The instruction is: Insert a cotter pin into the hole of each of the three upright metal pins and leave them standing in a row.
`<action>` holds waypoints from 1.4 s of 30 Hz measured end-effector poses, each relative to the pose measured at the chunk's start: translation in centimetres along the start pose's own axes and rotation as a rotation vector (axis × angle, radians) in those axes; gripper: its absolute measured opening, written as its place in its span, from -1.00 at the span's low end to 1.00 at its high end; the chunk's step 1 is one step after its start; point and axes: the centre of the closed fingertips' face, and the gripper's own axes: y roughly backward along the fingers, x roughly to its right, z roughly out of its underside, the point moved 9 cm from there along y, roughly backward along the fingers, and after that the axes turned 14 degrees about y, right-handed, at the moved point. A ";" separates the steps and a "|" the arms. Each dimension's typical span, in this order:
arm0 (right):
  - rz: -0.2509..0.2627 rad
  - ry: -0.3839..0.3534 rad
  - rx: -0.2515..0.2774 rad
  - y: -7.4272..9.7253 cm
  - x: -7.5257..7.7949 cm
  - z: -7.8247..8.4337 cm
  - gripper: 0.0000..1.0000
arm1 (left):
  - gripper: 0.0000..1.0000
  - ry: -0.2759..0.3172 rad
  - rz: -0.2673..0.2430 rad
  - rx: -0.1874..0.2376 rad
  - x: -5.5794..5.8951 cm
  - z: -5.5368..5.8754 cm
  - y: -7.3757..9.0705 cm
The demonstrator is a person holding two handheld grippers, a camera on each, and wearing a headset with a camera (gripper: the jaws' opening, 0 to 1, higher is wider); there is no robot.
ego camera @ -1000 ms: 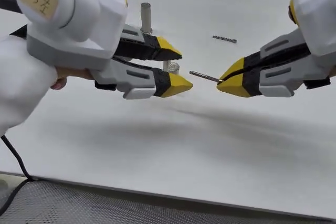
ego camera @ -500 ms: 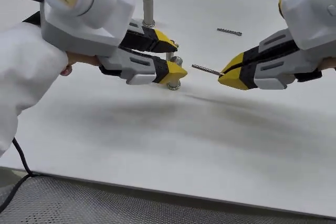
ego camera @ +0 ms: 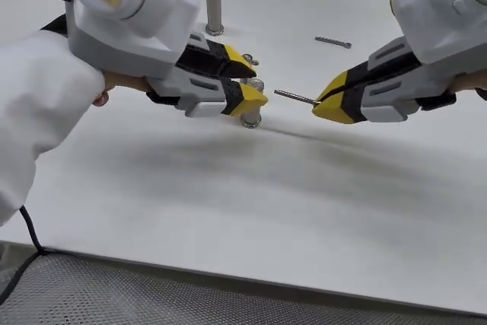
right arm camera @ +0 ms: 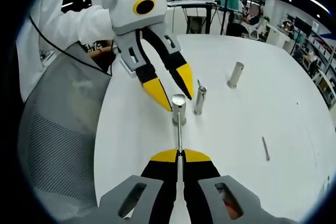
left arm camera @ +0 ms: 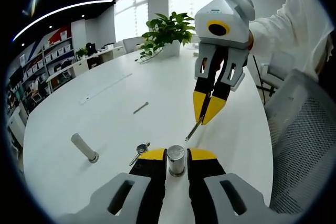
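Observation:
A short upright metal pin (ego camera: 252,116) stands between the jaws of my left gripper (ego camera: 257,85), which is shut on it (left arm camera: 176,162). My right gripper (ego camera: 323,103) is shut on a cotter pin (ego camera: 296,97) that points at this pin's top, its tip a short gap away (right arm camera: 178,132). Just behind stands a second metal pin (right arm camera: 199,99) with a cotter pin through its head. A third, bare metal pin (ego camera: 213,9) stands farther back. A loose cotter pin (ego camera: 332,41) lies on the white table beyond the right gripper.
The white table (ego camera: 251,211) ends at a near edge above a grey mesh chair (ego camera: 152,294). A black cable (ego camera: 27,234) hangs at the left. A white power strip (left arm camera: 105,87) lies far back, with potted plants (left arm camera: 168,30) beyond it.
The left gripper's jaws have narrowed onto the near metal pin. The right gripper with its cotter pin has edged slightly left toward that pin. The head view has shifted.

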 end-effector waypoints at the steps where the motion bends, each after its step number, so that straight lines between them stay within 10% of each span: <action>1: -0.003 0.002 -0.001 -0.1 0.0 -0.1 -1.00 | -0.79 0.005 -0.002 0.002 -0.1 0.0 0.0; 42: -0.046 0.062 -0.012 -2.5 0.7 -2.3 -1.00 | -0.80 0.011 0.002 0.005 -0.5 0.6 0.2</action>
